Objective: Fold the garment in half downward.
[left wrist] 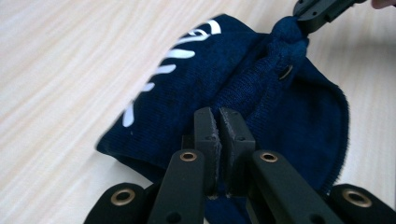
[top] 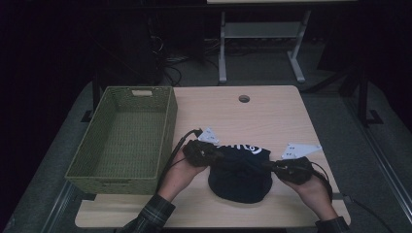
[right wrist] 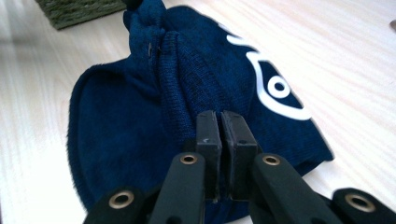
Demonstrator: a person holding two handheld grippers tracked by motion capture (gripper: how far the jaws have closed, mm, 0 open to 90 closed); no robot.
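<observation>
1. You have one dark blue knit garment [top: 240, 174], one green woven basket [top: 121, 141] and two grippers on the wooden table [top: 272, 116].
2. The garment lies near the table's front edge, right of the basket; its ribbed band runs left to right between your hands, white lettering on the far side.
3. Your left gripper [left wrist: 219, 116] is pinched closed on the band's left end.
4. Your right gripper [right wrist: 219, 119] is clamped on its right end.

I see bare table [top: 272, 116] beyond and right of the navy cloth [top: 240, 177], open for passing. The green woven basket [top: 124, 138] walls off the left side, just beside my left gripper [top: 214, 156].
</observation>
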